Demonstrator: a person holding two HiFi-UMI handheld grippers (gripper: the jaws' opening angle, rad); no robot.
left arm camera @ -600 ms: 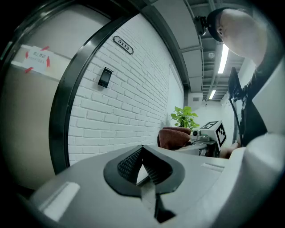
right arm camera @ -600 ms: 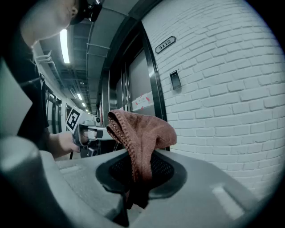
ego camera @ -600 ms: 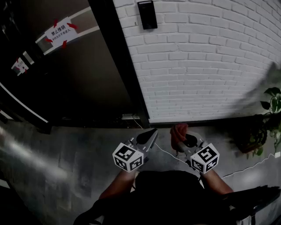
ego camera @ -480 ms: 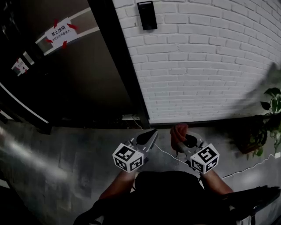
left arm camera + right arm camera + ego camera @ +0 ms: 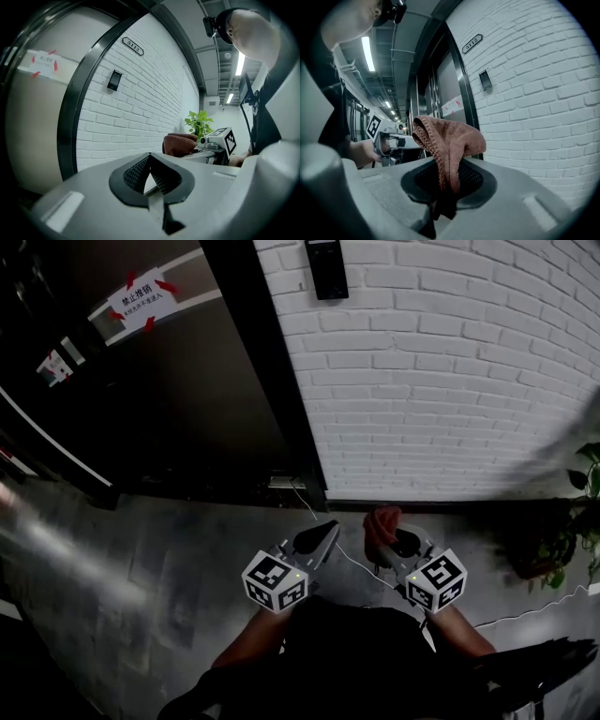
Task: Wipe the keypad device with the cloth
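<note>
Keypad device [image 5: 325, 268], black and rectangular: where is it?
- High on the white brick wall [image 5: 450, 381], just beside the dark door frame [image 5: 267, 371], well apart from both grippers.
- And the reddish-brown cloth [image 5: 450, 140]?
- The right gripper [image 5: 447, 173] pinches it, low before the wall. The left gripper [image 5: 150, 157] has its jaws pressed together on nothing.

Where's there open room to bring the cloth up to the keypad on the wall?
The white brick wall is bare below and right of the keypad device, as far as the plant. Its left side is tight: the dark door frame stands close beside it. A white cable crosses the floor below.
</note>
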